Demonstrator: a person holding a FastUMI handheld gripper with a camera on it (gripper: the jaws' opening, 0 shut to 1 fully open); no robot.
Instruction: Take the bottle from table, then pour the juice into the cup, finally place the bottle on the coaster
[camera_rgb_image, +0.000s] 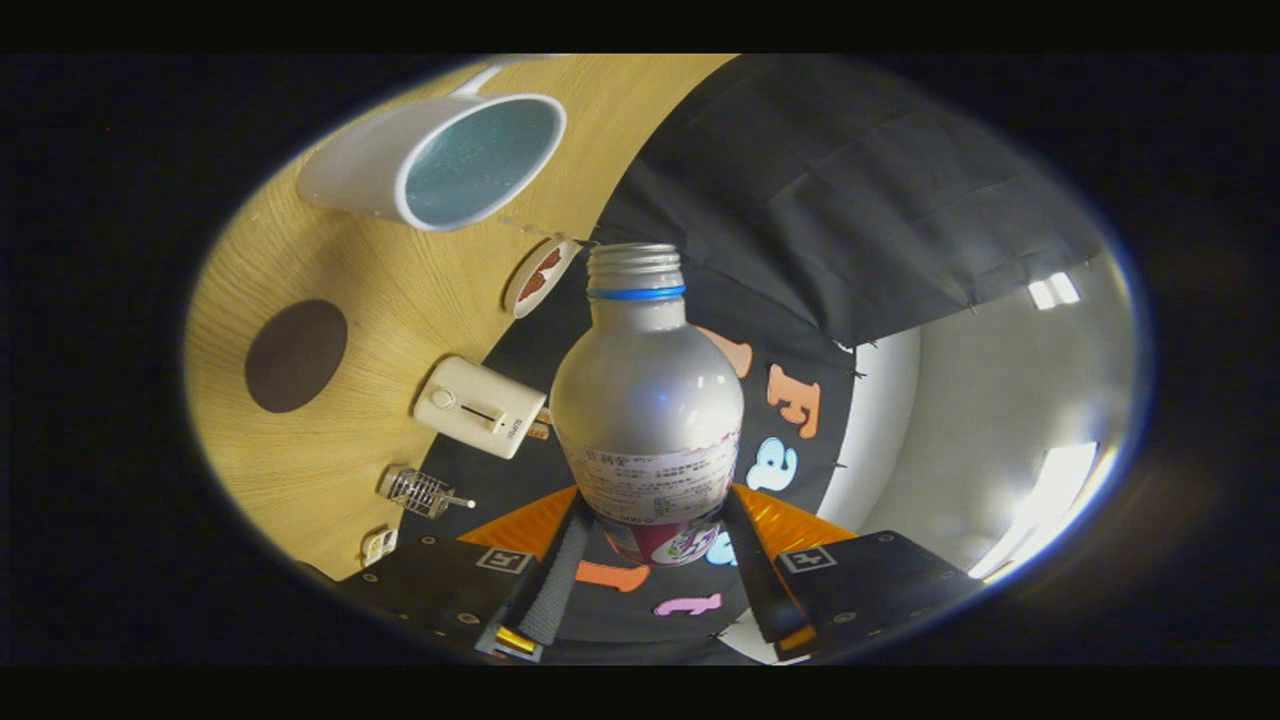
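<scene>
Nearest the camera, the gripper (655, 540) has its two fingers (560, 565) closed against the lower body of a silver bottle (648, 400), one finger pressing on each side, so the bottle is firmly clasped and lifted off the wooden table (400, 290). The bottle's long axis runs straight out from the fingers, base between them and open, capless neck with a blue ring pointing away. The whole scene is rolled sideways, which suggests the bottle is being tipped; its mouth points toward the booth's dark wall, not yet over the cup. Just beside the bottle's shoulder, on the table, lies a small cream box with a slider (480, 407), and nearer the fingers a little wire-caged object (420, 490). Past the bottle's neck sits a small round dish with a red design (540, 277). Farther from the bottle is a dark round coaster (296, 356), bare. Farthest from the bottle stands the white cup (440, 160), its pale blue inside looking empty. By this evidence the pick-up is done; pouring and setting down remain.
</scene>
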